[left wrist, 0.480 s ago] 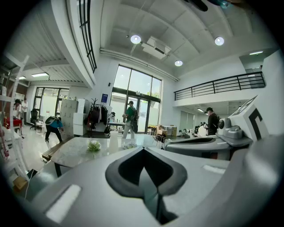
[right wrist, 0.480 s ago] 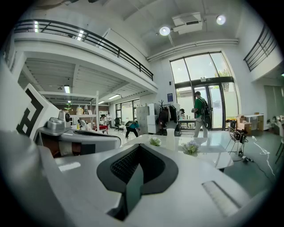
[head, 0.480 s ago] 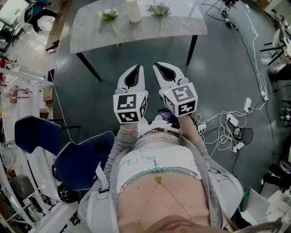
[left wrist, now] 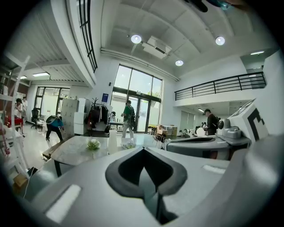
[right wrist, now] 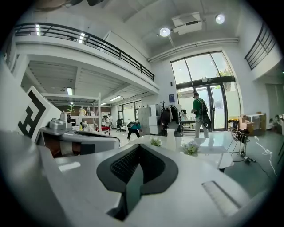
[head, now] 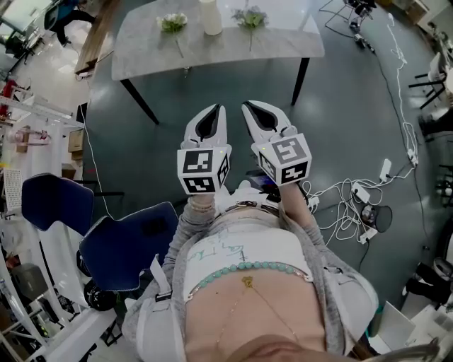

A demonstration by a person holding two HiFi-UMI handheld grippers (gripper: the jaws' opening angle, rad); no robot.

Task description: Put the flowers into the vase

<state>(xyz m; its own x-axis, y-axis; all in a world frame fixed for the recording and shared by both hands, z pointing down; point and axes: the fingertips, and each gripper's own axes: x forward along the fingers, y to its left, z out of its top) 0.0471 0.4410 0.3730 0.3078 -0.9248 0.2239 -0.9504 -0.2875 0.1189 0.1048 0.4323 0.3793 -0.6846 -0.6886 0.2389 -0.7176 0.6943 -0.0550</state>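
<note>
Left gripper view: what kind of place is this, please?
Probably a large open office or lab hall: it has tall glass doors, an upper balcony railing and a stone-topped table.

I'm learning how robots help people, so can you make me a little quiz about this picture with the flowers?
1. How many flowers lie on the table? A: one. B: two. C: four.
2. Fill in the gap: the vase stands ___ the flowers.
3. True or false: the left gripper and the right gripper are both shut and hold nothing.

Key: 1 B. 2 between. 3 true.
</note>
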